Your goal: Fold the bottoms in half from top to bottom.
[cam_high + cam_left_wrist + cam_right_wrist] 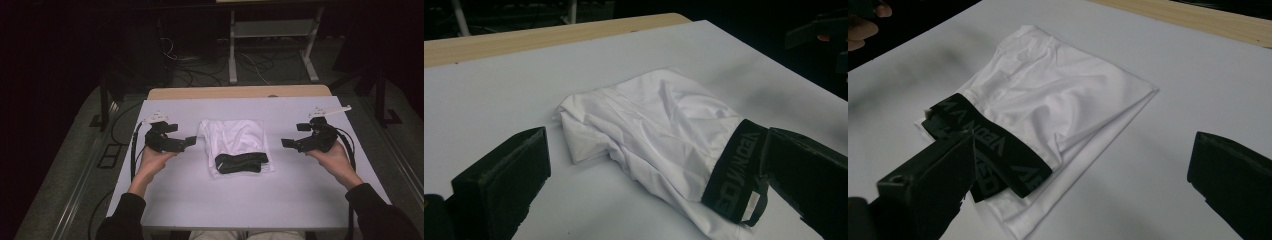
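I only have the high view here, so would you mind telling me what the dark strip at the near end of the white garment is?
Observer: It is a black waistband with tone-on-tone lettering, seen from the right gripper view.
Operator: Thank you. Is anything attached to it?
Observer: A small pale label hangs at its edge, seen from the left gripper view.
Operator: Are the fingers on the white garment yet?
Observer: No. Both the left gripper and the right gripper are open, holding nothing.
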Action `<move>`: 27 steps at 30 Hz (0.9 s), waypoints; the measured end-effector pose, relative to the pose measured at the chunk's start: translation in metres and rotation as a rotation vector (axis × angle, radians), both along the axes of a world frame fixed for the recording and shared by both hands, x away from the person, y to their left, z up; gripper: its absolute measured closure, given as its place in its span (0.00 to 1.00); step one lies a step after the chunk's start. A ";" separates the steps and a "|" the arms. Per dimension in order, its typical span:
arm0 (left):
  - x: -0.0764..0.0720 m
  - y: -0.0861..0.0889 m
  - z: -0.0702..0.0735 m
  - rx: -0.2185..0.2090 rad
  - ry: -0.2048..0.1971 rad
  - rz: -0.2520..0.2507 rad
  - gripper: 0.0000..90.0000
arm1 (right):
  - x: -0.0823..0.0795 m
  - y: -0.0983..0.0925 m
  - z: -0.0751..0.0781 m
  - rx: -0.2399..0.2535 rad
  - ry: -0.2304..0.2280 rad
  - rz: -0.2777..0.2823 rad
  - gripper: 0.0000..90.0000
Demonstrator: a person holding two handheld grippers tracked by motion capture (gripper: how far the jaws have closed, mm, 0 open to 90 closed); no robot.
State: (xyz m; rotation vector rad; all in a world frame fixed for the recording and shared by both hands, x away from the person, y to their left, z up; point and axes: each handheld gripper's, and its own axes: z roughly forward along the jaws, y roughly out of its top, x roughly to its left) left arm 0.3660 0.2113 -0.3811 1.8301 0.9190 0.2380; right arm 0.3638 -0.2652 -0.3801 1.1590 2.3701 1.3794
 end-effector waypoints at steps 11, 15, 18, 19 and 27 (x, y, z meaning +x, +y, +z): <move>-0.019 0.007 -0.008 -0.009 -0.022 0.014 0.00 | -0.023 -0.025 -0.014 0.011 0.002 -0.036 0.00; -0.025 0.011 -0.010 -0.013 -0.021 0.019 0.00 | -0.030 -0.031 -0.019 0.004 0.004 -0.042 0.00; -0.031 0.013 -0.014 -0.010 -0.021 0.018 0.00 | -0.036 -0.034 -0.023 -0.004 0.005 -0.047 0.00; -0.033 0.014 -0.015 -0.013 -0.022 0.021 0.00 | -0.038 -0.036 -0.024 -0.004 0.006 -0.048 0.00; -0.048 0.023 -0.026 -0.015 -0.028 0.042 0.00 | -0.059 -0.046 -0.033 -0.031 0.001 -0.069 0.00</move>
